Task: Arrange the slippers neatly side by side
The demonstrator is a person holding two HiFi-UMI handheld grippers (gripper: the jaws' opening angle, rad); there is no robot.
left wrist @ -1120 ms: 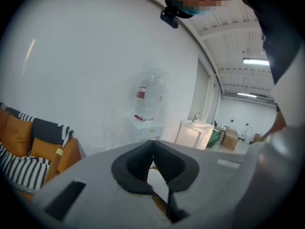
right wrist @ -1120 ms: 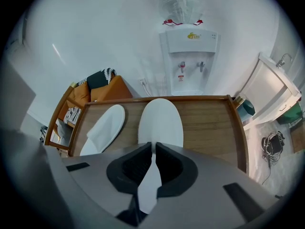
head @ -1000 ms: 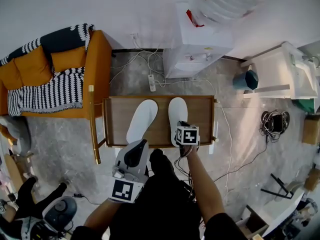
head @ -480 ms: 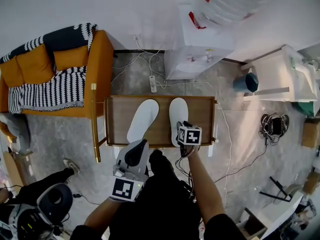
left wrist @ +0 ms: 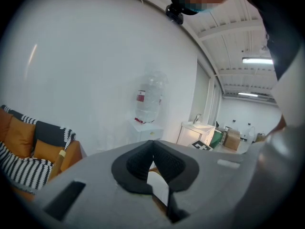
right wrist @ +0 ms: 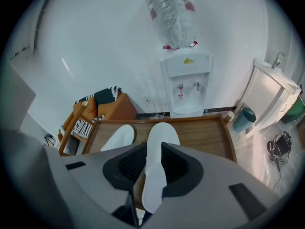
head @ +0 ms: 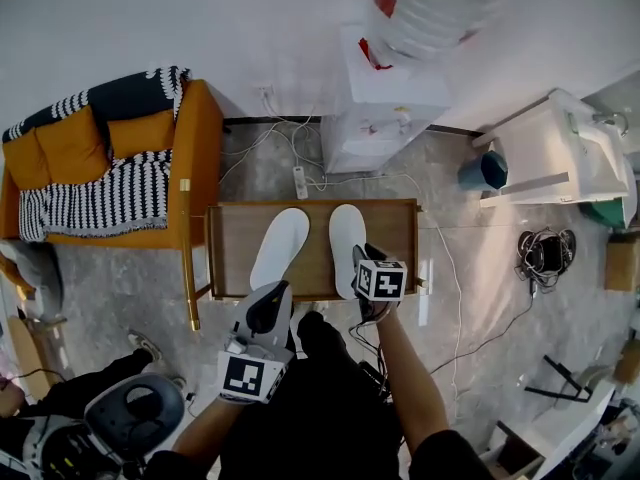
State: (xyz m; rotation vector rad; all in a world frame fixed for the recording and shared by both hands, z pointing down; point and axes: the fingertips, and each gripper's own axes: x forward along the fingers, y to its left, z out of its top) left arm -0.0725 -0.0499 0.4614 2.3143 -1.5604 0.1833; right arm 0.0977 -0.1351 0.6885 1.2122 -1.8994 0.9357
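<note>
Moved: right gripper backed off right slipper, jaws just opened, gripping nothing | left slipper slants, ahead of left gripper, jaws clenched empty.

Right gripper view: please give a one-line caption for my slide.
Right tongs, just opened, with one white slipper between them, lying beside the other slipper on the wooden table.

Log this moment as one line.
left gripper shut, empty | right gripper jaws just opened, right slipper between them, ungripped | left slipper angled toward it on table | status: not yet parallel
</note>
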